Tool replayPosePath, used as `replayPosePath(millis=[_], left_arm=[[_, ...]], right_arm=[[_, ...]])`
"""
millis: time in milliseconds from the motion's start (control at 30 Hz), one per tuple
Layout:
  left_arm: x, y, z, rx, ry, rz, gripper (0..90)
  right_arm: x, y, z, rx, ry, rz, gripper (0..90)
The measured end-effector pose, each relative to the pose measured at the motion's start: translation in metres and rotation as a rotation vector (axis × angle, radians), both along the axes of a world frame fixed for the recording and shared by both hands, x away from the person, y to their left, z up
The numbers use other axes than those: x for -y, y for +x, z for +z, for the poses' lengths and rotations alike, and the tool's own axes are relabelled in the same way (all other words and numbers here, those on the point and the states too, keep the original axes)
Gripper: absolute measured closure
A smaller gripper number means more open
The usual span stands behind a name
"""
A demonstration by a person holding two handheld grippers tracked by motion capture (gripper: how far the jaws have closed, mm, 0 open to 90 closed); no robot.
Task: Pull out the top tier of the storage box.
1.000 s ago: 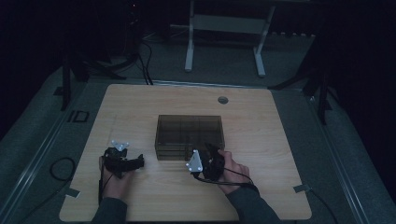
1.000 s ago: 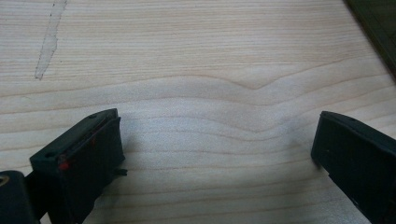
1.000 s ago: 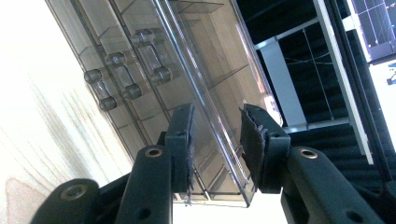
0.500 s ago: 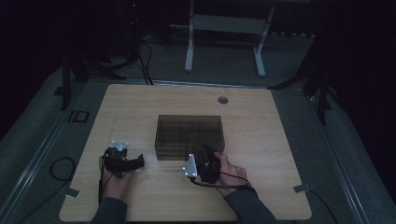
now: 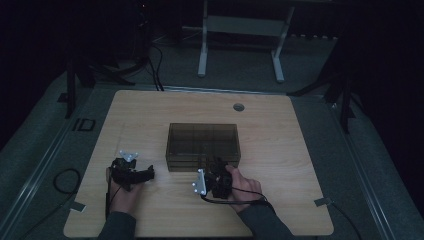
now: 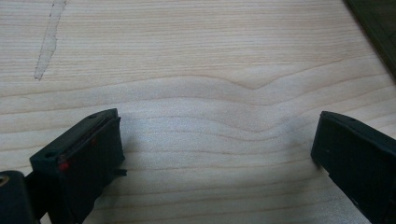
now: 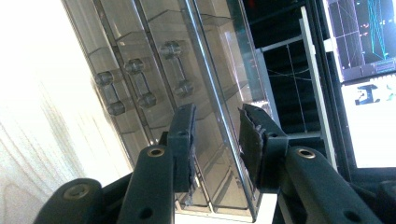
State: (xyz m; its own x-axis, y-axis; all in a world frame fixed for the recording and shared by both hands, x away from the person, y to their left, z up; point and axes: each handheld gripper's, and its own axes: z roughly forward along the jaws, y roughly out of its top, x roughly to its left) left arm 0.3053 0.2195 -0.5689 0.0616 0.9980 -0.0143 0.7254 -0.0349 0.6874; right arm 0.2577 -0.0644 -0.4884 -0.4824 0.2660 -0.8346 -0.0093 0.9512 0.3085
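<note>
A smoky clear drawer box [image 5: 202,142] stands in the middle of the wooden table [image 5: 280,130]. My right gripper [image 5: 215,164] is at its front face, turned on its side in the person's hand. In the right gripper view the jaws of my right gripper [image 7: 217,135] stand a little apart with the box's [image 7: 140,56] edge between them, and three drawer handles [image 7: 177,70] lie just beyond. My left gripper [image 5: 149,174] rests on the table left of the box. Its jaws [image 6: 215,140] are wide apart over bare wood.
A round grommet hole [image 5: 238,107] sits behind the box and an "ID" label [image 5: 82,124] at the table's left edge. Tape tabs mark the front corners [image 5: 322,202]. A white stand [image 5: 240,30] is on the floor beyond the table. A lit monitor [image 7: 369,93] shows past the box.
My right gripper has drawn back slightly from the box toward the person and rolled onto its side. The left gripper has stayed put.
</note>
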Motion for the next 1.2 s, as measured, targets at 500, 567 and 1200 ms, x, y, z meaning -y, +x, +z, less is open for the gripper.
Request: replayPosePath(millis=[500, 567, 1200], left_arm=[[0.0, 0.0, 0.0, 0.0, 0.0, 0.0, 2.3], [0.0, 0.0, 0.0, 0.0, 0.0, 0.0, 2.3], [0.0, 0.0, 0.0, 0.0, 0.0, 0.0, 2.3]], right_arm=[[-0.007, -0.003, -0.011, 0.029, -0.06, 0.02, 72.6], [-0.008, -0.002, -0.012, 0.037, -0.072, 0.022, 73.4], [-0.015, -0.002, -0.021, 0.071, -0.13, 0.04, 76.3]])
